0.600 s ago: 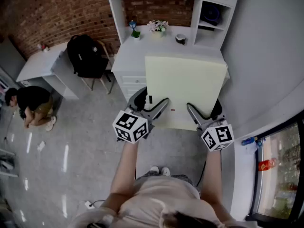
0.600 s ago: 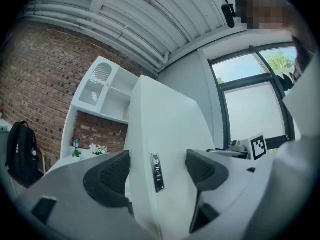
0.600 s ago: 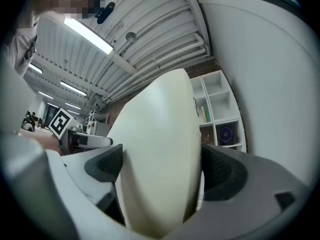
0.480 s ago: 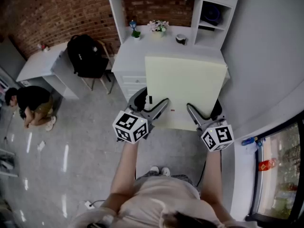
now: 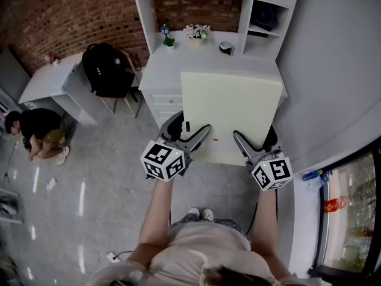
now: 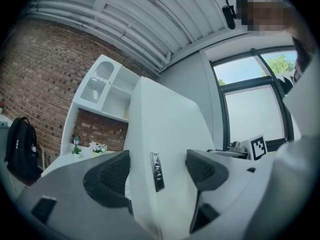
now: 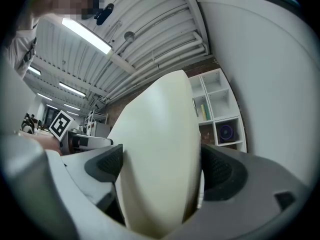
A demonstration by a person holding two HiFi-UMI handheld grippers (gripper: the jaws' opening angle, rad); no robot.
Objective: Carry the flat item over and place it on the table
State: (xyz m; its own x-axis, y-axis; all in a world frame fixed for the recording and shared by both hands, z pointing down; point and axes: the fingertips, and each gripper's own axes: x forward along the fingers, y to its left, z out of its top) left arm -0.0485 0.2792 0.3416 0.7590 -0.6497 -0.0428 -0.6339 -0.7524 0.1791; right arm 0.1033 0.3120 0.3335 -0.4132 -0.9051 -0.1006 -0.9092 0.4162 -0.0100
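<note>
Left gripper [image 5: 191, 125]: jaws standing wide, pads pressing both faces of the pale yellow pad [image 5: 231, 106] at its 7 o'clock corner.
Right gripper [image 5: 255, 133]: clamping the same near edge, wide, at 5 o'clock.
Pale yellow pad: lying flat, overlapping the white desk [image 5: 159, 70] at 12 o'clock.
Black backpack [image 5: 106, 70]: sitting at 10 o'clock.

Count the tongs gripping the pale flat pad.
2. The left tongs clamp the near edge of the pad on its left side; the right tongs clamp the same edge on its right side. No others show.
</note>
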